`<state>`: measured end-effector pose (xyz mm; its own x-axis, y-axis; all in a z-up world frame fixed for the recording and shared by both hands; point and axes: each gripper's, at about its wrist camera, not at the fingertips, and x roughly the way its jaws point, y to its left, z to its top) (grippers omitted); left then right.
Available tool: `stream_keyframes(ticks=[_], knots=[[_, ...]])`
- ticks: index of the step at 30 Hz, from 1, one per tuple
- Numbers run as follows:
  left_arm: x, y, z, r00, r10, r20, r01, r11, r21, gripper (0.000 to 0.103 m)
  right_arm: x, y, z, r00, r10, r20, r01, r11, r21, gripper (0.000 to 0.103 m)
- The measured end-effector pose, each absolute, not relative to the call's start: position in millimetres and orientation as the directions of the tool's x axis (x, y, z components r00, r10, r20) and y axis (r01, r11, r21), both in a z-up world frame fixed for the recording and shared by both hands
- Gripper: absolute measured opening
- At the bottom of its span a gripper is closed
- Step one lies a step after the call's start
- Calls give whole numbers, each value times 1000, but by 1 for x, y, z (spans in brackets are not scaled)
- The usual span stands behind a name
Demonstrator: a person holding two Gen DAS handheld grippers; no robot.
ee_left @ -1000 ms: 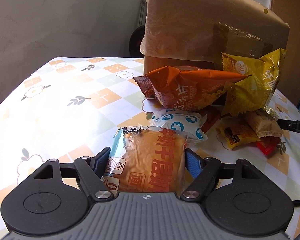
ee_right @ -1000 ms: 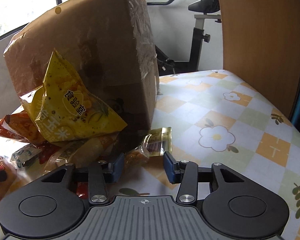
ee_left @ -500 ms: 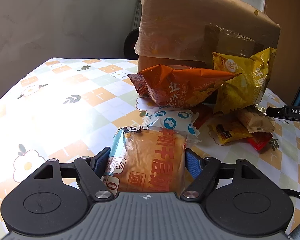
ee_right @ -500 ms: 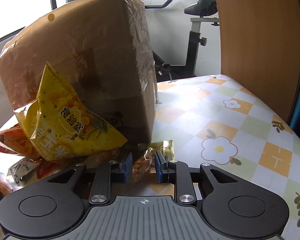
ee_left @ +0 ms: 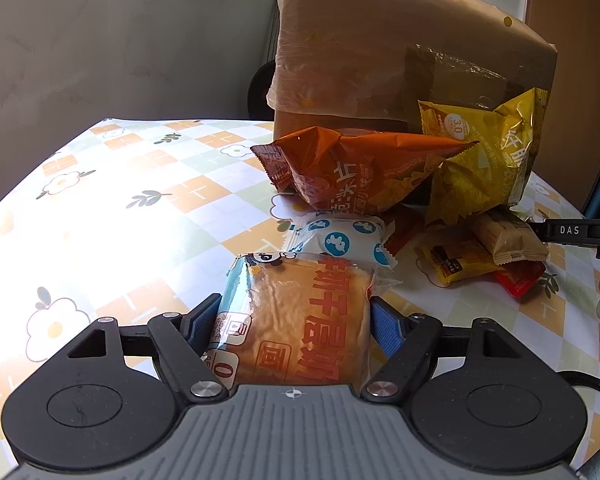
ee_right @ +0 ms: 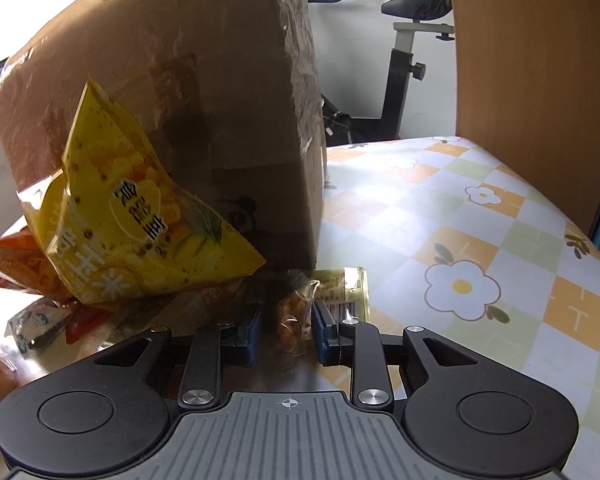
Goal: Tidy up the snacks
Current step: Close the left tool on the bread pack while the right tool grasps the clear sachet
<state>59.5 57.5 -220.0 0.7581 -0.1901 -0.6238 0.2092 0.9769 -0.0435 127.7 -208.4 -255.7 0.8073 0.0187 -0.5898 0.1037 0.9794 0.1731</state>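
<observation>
Left tongs [ee_left: 292,320] clamp bread pack [ee_left: 296,320], red Chinese print; right tongs [ee_right: 286,326] pinch clear snack pouch [ee_right: 290,320].

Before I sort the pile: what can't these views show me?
- Cardboard box: its top is cut off by the frame in both views.
- Clear snack packet in the right gripper: label unreadable.
- Bread packet in the left gripper: near end hidden behind gripper body.
</observation>
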Motion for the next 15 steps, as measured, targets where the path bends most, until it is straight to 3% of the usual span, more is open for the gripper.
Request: stream_keyframes(ticks=[4, 15], knots=[[60, 57, -221, 759, -186, -624, 207, 978, -39, 80, 124, -210, -255, 816, 45, -576, 74, 981, 181, 18], [64, 62, -220, 732, -208, -649, 208, 975, -78, 80, 118, -213, -256, 820, 85, -566, 56, 972, 227, 18]])
